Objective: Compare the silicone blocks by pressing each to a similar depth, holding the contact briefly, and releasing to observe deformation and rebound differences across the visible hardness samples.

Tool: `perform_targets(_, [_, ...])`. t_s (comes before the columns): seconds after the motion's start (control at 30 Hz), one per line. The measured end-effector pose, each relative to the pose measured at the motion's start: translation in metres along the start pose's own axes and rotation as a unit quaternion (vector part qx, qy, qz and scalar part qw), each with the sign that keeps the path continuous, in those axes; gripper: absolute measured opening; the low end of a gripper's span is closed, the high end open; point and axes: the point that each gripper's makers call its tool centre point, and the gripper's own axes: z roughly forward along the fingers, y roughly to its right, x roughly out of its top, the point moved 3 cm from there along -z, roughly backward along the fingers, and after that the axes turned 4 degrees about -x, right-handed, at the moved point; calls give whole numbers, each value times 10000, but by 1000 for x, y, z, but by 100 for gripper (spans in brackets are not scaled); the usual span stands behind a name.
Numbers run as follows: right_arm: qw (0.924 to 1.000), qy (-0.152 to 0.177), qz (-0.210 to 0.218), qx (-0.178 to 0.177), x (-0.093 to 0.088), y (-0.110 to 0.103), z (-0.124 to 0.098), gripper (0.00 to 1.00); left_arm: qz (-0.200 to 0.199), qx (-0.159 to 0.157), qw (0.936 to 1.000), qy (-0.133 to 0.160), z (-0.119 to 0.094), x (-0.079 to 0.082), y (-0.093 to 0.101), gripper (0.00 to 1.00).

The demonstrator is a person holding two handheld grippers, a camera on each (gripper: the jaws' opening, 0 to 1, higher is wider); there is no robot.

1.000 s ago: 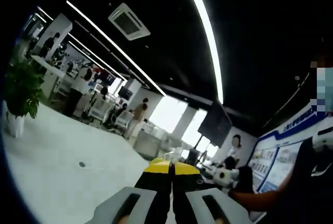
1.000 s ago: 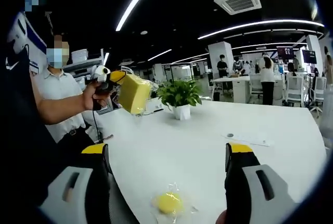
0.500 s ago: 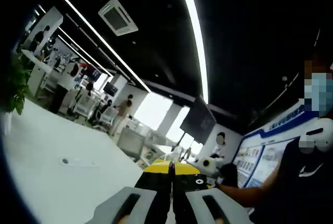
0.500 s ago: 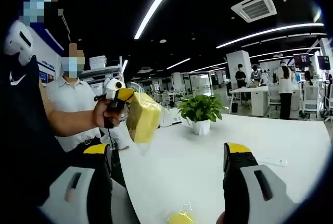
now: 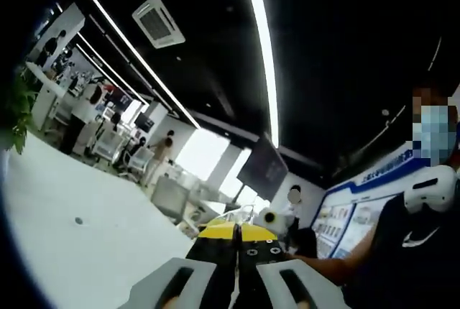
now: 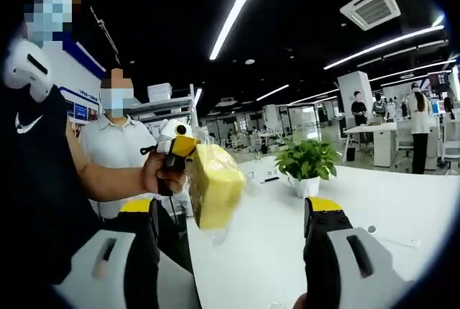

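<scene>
The left gripper [image 6: 188,152] is pinching a pale yellow, plastic-wrapped silicone block [image 6: 214,185], holding it in the air ahead of the right gripper [image 6: 230,251], whose jaws are standing spread and empty above the white table [image 6: 402,201]. Judging from this, one sample is being squeezed; release and the other comparisons seemingly remain.

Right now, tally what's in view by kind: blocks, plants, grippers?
Yellow blocks: 1, in clear wrap, held by the left gripper
Potted plants: 1
Grippers: 2, left and right
Total: 4
</scene>
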Motion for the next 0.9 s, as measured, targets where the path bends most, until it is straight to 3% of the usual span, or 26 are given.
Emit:
perform_targets(0.2, [9990,159,228,359,6,-10,11,68,-65,-109,9999,-24,1,-2,5,0])
perform_targets(0.43, [9973,-50,274,682,-5,-19,24,58,-121,-207,9997,3,5,-4,10,0])
perform_targets(0.9, [9910,-56,514,1238,-4,-32,31,33,-205,-388,9990,30,9,-8,15,0])
